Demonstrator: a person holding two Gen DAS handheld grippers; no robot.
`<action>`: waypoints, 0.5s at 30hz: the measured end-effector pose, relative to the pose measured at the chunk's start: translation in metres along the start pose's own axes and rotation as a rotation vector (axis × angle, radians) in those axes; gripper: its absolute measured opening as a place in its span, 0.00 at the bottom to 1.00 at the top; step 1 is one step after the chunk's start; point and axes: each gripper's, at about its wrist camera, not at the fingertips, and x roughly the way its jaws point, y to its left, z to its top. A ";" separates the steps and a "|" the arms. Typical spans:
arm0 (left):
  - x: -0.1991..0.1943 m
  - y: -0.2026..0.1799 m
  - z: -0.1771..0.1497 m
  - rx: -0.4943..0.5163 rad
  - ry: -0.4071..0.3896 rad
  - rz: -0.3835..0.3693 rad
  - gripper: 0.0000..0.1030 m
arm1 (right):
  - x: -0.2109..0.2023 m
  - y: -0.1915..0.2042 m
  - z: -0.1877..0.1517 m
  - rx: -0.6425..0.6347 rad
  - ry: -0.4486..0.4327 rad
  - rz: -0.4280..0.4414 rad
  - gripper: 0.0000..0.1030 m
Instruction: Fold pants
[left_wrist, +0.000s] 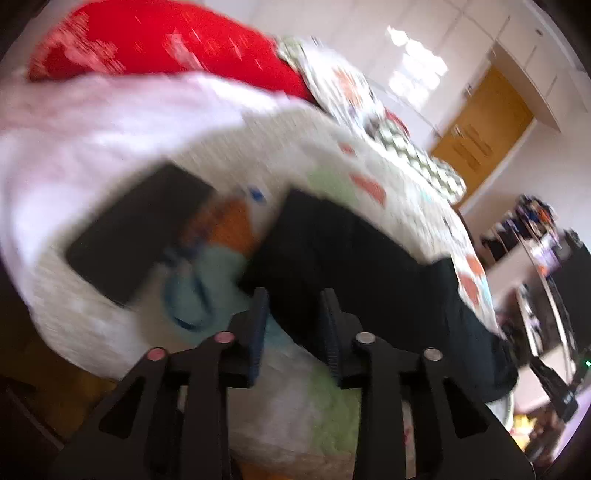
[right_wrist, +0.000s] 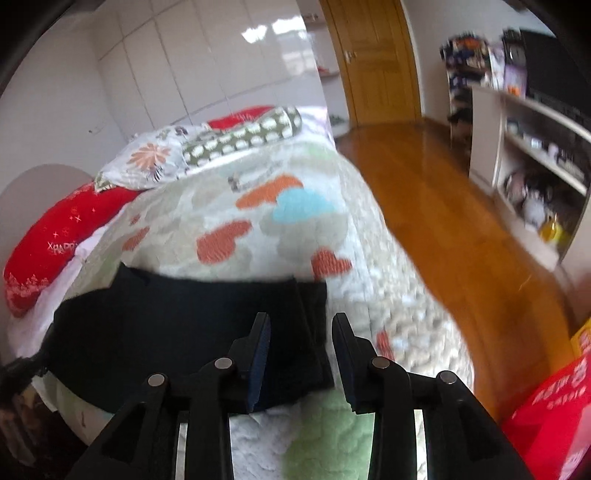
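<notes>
Left wrist view: frame blurred. Left claw (left_wrist: 295, 299) has its two fingers apart with a clear gap; nothing is pinched between them. The black pants (left_wrist: 369, 266) lie folded on the bed's quilt (left_wrist: 406, 192), just ahead of and to the right of the fingertips; the pants' near left corner shows through the gap, apart from the pads. A dark flat rectangular object (left_wrist: 136, 229) lies on the quilt to the left, separate from the pants. Behind it, a pale pink-white cloth (left_wrist: 92, 136) and a red pillow (left_wrist: 166, 40). A wooden door (left_wrist: 484, 136) stands at the far right.

Right wrist view: right claw (right_wrist: 301, 325) also has its fingers apart, not gripping. The pants (right_wrist: 184, 325) lie flat across the near edge of the quilt (right_wrist: 258, 210), reaching from the left of the frame to the gap between the fingers; the pants' right edge sits within that gap, and contact with the pads cannot be told. Red pillow (right_wrist: 55, 240) at left, a patterned bolster (right_wrist: 243, 136) at the head of the bed, wooden floor (right_wrist: 443, 206) and a white shelf unit (right_wrist: 517, 155) to the right.
</notes>
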 end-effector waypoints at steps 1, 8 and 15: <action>-0.009 0.002 0.004 -0.006 -0.042 0.010 0.44 | 0.002 0.006 0.003 -0.005 -0.003 0.031 0.32; 0.015 -0.031 0.028 0.105 -0.004 -0.022 0.58 | 0.063 0.109 0.010 -0.137 0.092 0.362 0.32; 0.075 -0.056 0.036 0.201 0.078 0.041 0.58 | 0.144 0.202 0.032 -0.385 0.158 0.326 0.46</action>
